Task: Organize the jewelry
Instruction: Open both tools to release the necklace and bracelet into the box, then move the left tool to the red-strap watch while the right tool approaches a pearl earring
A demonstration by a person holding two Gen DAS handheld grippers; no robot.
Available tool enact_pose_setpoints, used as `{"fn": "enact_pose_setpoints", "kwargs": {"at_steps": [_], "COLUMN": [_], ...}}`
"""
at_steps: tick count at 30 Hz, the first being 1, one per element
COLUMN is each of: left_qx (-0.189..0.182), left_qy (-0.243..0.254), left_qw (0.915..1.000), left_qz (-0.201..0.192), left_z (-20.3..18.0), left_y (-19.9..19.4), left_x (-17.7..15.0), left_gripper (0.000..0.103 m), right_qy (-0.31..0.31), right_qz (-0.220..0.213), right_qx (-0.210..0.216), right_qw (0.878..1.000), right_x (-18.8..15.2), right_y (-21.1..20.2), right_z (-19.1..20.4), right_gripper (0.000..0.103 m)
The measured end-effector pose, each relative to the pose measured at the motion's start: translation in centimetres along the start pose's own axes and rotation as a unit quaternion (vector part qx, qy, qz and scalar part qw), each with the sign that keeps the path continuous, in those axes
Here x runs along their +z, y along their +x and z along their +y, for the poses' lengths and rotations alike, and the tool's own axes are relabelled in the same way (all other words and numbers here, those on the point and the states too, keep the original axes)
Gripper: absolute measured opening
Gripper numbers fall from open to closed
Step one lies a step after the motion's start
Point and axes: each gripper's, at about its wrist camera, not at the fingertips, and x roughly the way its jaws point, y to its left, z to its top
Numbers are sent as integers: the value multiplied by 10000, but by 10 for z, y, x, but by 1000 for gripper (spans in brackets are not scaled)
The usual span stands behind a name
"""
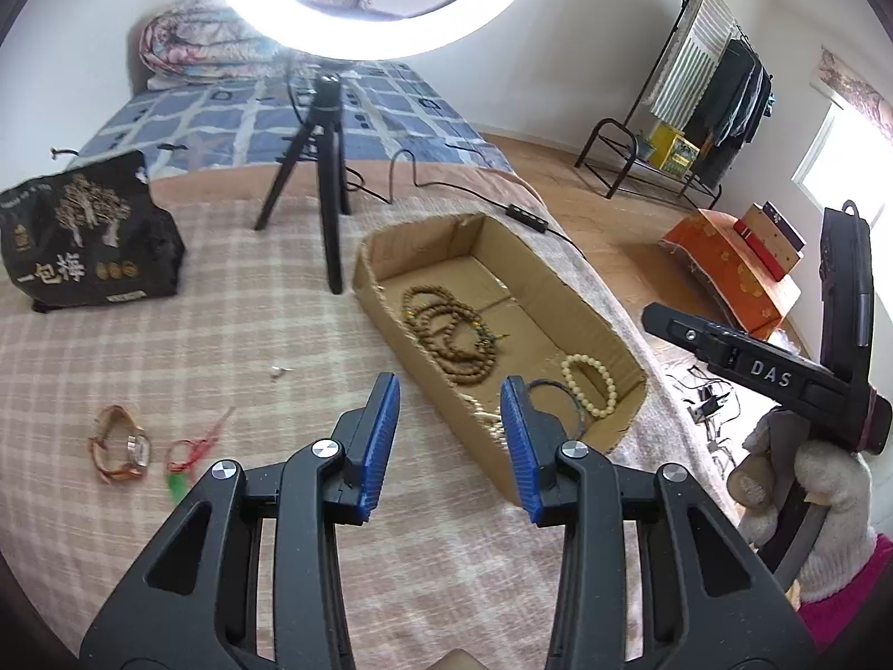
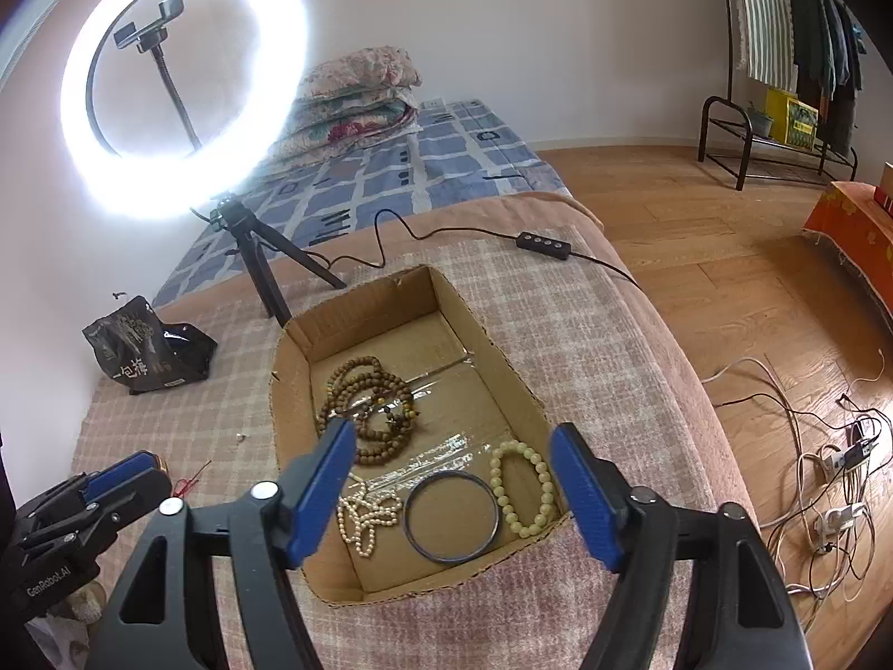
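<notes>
An open cardboard box (image 1: 580,290) (image 2: 497,357) lies on the checked blanket. It holds brown wooden bead strings (image 1: 452,329) (image 2: 365,407), a cream bead bracelet (image 1: 591,385) (image 2: 522,488), a dark bangle (image 2: 452,516) (image 1: 558,399) and a pearl strand (image 2: 368,513). A watch with a tan strap (image 1: 120,446) and a red cord with a green piece (image 1: 192,452) lie on the blanket at the left. My left gripper (image 1: 449,435) is open and empty beside the box's near left wall. My right gripper (image 2: 452,491) is open and empty above the box's near end.
A black snack bag (image 1: 83,234) (image 2: 150,346) stands at the far left. A ring light on a tripod (image 1: 323,178) (image 2: 262,273) stands behind the box, its cable and switch (image 2: 544,243) trailing right. The bed edge drops to a wood floor with cables (image 2: 826,480).
</notes>
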Motion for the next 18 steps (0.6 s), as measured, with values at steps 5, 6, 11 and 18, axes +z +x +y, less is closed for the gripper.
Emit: {"fn": "enact_pose_setpoints", "kwargs": {"at_steps": [5,6,11,18], "left_qx": [211,244,502,852], "left_qy": [-101,-143,-289,-734], "left_qw": [9997,9995,9981,9934], "left_qz": [-118,-148,-228,-206], "left_z": [31,38,75,132], "left_y": [-21,-25,-42,-57], "left_x": [0,0,-2,-8], "left_gripper": [47,49,50,51], "right_qy": [-139,-198,-450,-704], "right_qz": [-27,-28,-32,-94], "right_qx": [69,89,167,332], "right_qw": [9999,9998,9988,9969], "right_x": [1,0,-2,-9], "right_y": [-2,-2,-3,0], "right_z": [19,25,49,83], "right_gripper": [88,90,93,103]}}
